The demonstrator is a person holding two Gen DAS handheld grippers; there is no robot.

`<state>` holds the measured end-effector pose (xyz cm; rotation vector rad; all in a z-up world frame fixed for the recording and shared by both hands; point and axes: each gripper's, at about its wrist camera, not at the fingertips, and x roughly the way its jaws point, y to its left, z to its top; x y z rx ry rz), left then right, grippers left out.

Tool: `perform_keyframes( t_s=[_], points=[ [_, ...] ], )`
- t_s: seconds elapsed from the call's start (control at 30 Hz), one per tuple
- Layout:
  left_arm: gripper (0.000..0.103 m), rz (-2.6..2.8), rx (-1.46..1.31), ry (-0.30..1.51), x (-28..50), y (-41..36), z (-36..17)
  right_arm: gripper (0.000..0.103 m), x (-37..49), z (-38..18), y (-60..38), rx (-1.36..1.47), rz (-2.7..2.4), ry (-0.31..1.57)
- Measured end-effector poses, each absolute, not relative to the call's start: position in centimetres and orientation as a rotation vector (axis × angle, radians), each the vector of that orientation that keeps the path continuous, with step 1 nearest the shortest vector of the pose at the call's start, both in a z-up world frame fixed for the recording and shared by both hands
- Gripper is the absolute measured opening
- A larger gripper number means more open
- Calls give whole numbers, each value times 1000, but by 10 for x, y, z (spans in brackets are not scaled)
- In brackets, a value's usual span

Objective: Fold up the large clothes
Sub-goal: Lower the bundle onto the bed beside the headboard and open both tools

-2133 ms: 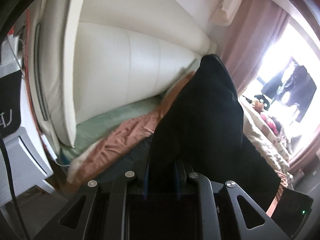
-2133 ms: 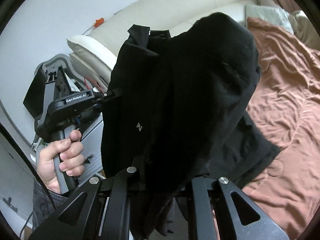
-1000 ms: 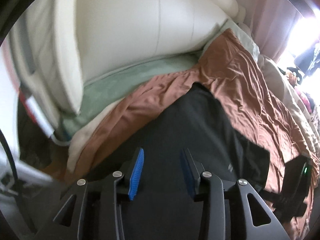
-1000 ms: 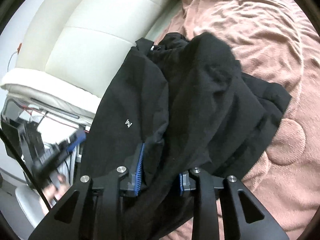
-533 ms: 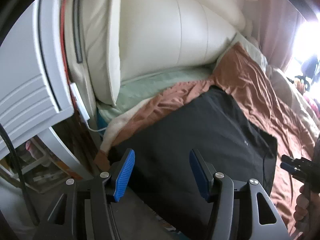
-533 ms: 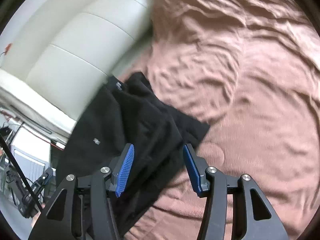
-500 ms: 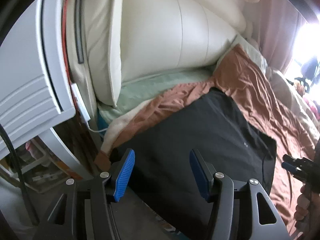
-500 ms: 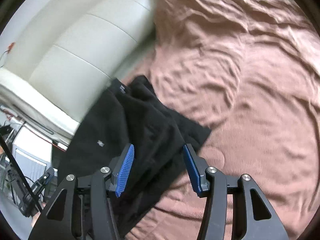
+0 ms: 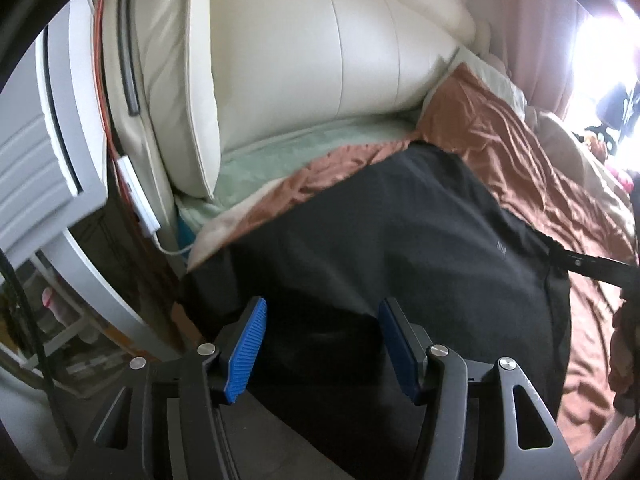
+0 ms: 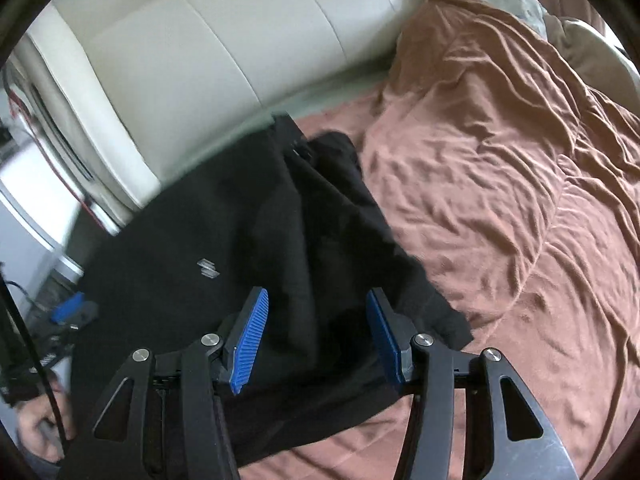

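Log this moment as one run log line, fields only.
stage: garment laid out | black garment: flat on brown blanket | left gripper: open, empty | right gripper: open, empty

Black garment (image 9: pixel 400 240) w/ small white logo; rust-brown blanket (image 10: pixel 500 160); cream headboard (image 9: pixel 320 60); blue gripper pads (image 9: pixel 246 350).

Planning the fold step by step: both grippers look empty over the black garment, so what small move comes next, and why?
Probably lower the right gripper onto the bunched flap of the black garment and grip it, to pull it flat. That side lies rumpled on the brown blanket, while the left gripper sees smooth cloth.
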<state>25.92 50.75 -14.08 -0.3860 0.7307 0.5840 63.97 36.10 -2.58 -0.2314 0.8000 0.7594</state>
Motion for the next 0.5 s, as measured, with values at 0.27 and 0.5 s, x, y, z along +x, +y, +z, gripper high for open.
perform_keyframes(
  t_s=[0.27, 0.5],
  points=[
    [59, 553, -382, 748, 248, 476, -149, 47, 646, -49, 353, -253, 728, 848],
    [59, 524, -438, 770, 225, 453, -147, 47, 641, -45, 324, -276, 638, 885]
  ],
)
